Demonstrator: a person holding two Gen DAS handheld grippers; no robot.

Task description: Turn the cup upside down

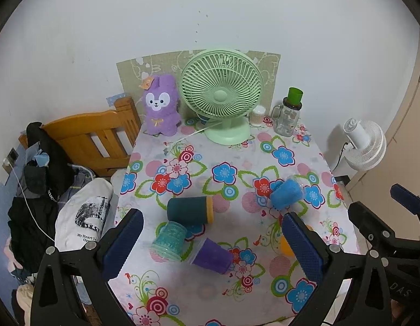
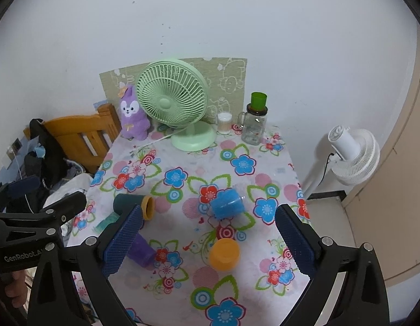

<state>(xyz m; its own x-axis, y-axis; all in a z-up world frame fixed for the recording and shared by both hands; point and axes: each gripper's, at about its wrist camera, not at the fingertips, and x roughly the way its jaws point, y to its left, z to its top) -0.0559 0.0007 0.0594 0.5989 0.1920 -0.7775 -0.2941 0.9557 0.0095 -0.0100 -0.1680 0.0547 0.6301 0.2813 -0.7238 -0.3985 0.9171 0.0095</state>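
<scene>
Spreading across the middle: a desk (image 2: 275, 163) under a floral oilcloth of blue, red and pink blossoms. Standing at the far edge: a mint-green plastic desk fan (image 2: 171, 100), then a purple plush rabbit (image 2: 132, 118) to its left and a clear glass jar topped by a green cup (image 2: 254, 121) to its right. Lying scattered on their sides nearer in: a dark teal tumbler with a yellow rim (image 1: 189, 209), a fuzzy bright-blue cup (image 2: 227, 203), a purple translucent cup (image 1: 212, 255), and a ribbed turquoise cup (image 1: 169, 240) touching the teal one's near side. Sitting just beyond the right gripper (image 2: 208, 241): a small orange plastic cup (image 2: 224, 254), looking already mouth-down, though hard to be sure. Hovering wide apart and holding nothing: both the right gripper and the left gripper (image 1: 212, 244). Probably worth doing next: lowering over one toppled cup, pinching across its wall near the middle rather than the rim, lifting clear before rotating, and avoiding nudging the neighbouring cups.
</scene>
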